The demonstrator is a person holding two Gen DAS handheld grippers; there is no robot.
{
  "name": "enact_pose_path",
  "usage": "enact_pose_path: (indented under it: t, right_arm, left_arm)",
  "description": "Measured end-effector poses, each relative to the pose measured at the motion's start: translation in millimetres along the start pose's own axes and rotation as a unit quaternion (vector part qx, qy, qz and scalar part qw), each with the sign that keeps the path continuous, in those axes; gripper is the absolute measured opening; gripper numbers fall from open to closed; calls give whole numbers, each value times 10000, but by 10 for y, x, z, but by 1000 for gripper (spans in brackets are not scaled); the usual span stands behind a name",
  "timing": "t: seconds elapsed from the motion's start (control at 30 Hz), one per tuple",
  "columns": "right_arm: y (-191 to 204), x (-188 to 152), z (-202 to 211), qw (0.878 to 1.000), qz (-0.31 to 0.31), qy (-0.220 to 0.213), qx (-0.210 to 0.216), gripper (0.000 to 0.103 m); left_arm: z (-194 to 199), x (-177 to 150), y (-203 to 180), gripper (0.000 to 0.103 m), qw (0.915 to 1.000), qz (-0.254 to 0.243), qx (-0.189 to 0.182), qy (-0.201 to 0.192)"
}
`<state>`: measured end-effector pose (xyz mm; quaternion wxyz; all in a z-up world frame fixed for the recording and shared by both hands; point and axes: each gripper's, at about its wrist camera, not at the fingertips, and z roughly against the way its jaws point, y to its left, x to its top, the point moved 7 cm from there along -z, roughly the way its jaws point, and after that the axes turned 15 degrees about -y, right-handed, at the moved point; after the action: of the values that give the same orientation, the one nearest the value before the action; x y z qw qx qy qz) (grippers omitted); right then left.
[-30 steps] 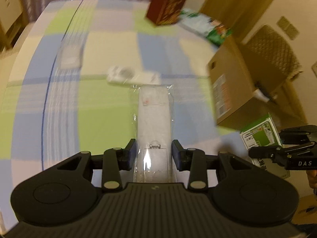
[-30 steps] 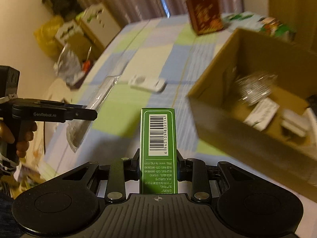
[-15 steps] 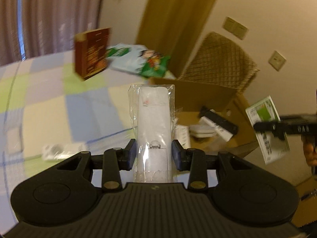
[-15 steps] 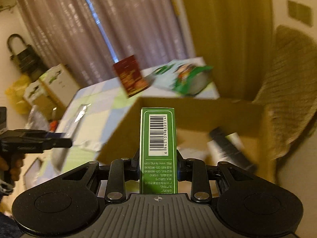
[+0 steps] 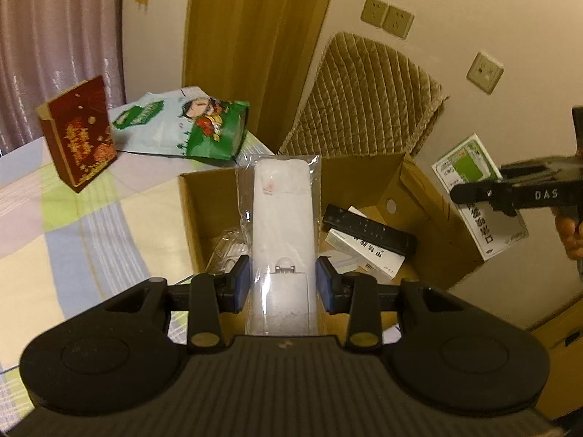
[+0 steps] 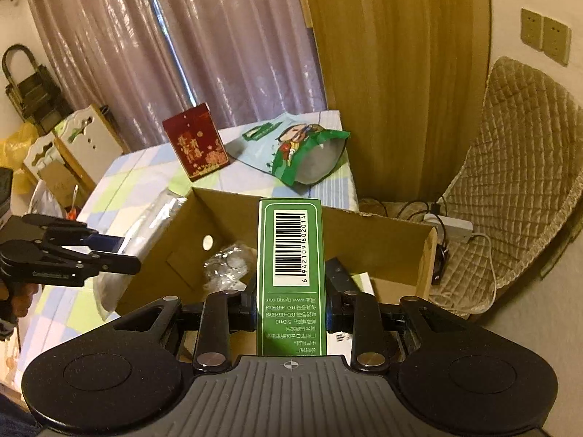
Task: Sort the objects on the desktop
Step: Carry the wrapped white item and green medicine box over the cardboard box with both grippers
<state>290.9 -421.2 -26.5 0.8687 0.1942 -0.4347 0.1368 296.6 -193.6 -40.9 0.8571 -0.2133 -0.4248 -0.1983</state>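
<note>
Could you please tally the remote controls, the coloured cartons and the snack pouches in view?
Remote controls: 2 (white bagged remote, slim black remote)
Coloured cartons: 2 (green barcoded carton, red gold-printed carton)
Snack pouches: 1 (green-and-white printed pouch)
Total: 5

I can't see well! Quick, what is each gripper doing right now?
Left gripper: shut on the white remote in a clear plastic bag.
Right gripper: shut on the tall green cardboard box with a barcode.

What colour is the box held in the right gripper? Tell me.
Green, with a white barcode panel: the green box shows best in the right wrist view.
</note>
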Motion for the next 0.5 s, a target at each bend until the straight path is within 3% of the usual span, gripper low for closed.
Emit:
enact_pose_path:
  t: [0.23,0.5]
  right_arm:
    - [-139,-134,-287,9988,165,421,170,30]
    - [-194,-317,-483,9955,363,829,287,30]
  left_arm:
    - [-473,-143,-39,33,9961,-677,86,552]
    - [-738,-385,-136,33,9763,-1735,-296,1258]
